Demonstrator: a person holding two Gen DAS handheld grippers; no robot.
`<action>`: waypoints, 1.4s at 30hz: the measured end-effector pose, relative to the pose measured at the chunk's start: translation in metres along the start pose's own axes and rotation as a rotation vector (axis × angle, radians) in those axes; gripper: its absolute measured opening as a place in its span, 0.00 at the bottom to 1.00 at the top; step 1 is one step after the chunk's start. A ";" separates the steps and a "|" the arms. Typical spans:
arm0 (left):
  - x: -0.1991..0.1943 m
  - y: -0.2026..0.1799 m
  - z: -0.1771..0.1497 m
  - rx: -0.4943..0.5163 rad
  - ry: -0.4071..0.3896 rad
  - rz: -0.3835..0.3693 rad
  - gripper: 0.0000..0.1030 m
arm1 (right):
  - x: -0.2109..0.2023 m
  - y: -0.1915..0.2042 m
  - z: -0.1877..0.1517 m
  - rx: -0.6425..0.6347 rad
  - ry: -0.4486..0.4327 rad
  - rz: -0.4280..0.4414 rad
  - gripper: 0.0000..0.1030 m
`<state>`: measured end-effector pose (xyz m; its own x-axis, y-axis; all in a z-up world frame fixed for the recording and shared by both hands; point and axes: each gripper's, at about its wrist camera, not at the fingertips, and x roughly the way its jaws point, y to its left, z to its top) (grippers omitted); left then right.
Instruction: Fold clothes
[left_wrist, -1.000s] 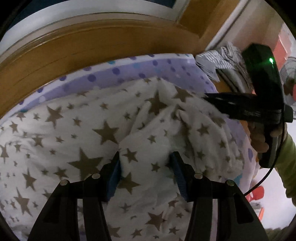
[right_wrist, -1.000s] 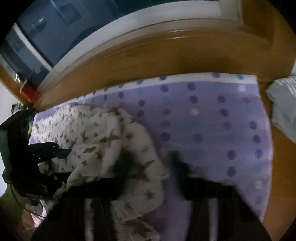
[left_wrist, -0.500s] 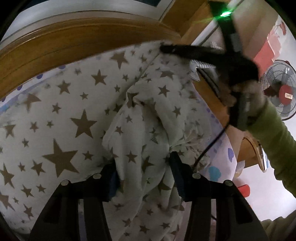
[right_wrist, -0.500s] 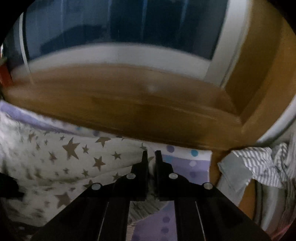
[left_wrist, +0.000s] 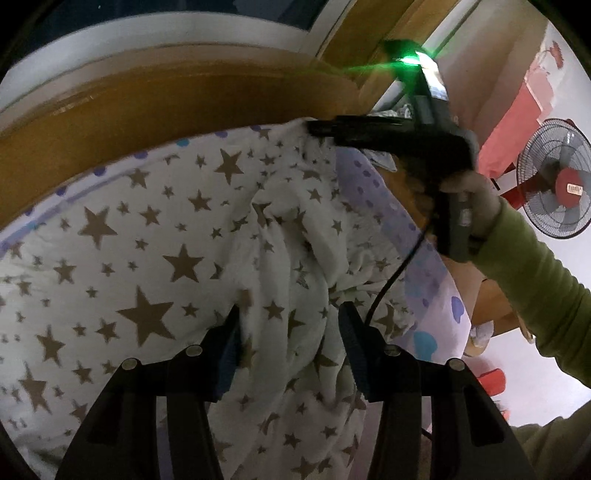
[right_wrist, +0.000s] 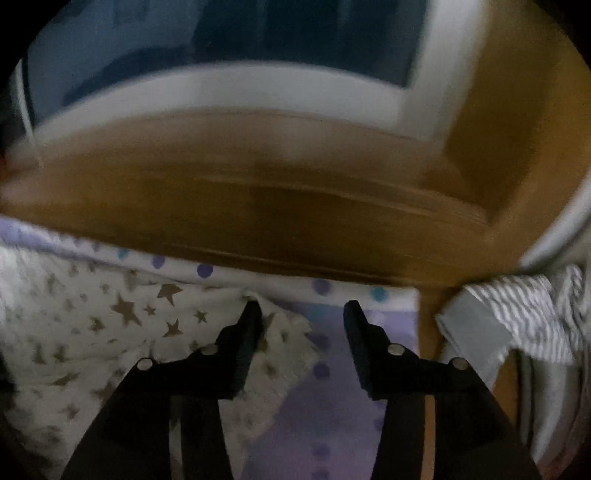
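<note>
A white cloth with brown stars lies spread over a purple dotted sheet. My left gripper stands over its near part. A thick bunched fold fills the gap between its blue pads, which press on it from both sides. My right gripper is at the cloth's far corner, close to the wooden headboard. Its jaws are opening, and the corner lies by the left finger with no pad pressing on it. In the left wrist view the right gripper reaches in from the right, held by a hand in a green sleeve.
The wooden headboard runs along the far edge, with a window frame above it. A pile of grey striped clothes sits at the right beyond the sheet. A standing fan is further right.
The right gripper carried the cloth's corner up to the headboard with its jaws shut on it, then opened them. The cloth now lies spread wider. The left gripper stayed on its fold.
</note>
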<state>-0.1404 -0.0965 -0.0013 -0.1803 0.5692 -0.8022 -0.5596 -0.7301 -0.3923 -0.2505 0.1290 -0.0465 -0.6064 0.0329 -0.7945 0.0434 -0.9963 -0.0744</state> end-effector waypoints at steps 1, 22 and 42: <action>-0.004 0.001 -0.001 0.004 -0.007 0.007 0.48 | -0.011 -0.006 -0.004 0.024 -0.009 0.009 0.47; -0.026 -0.051 -0.088 0.067 0.055 0.019 0.48 | -0.082 0.018 -0.154 0.126 0.155 0.336 0.47; -0.006 -0.031 -0.114 0.032 0.003 0.213 0.03 | -0.079 0.039 -0.163 0.150 0.096 0.221 0.20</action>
<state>-0.0299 -0.1201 -0.0356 -0.2945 0.4025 -0.8668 -0.5348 -0.8211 -0.1996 -0.0721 0.1002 -0.0850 -0.5166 -0.1861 -0.8357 0.0435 -0.9805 0.1915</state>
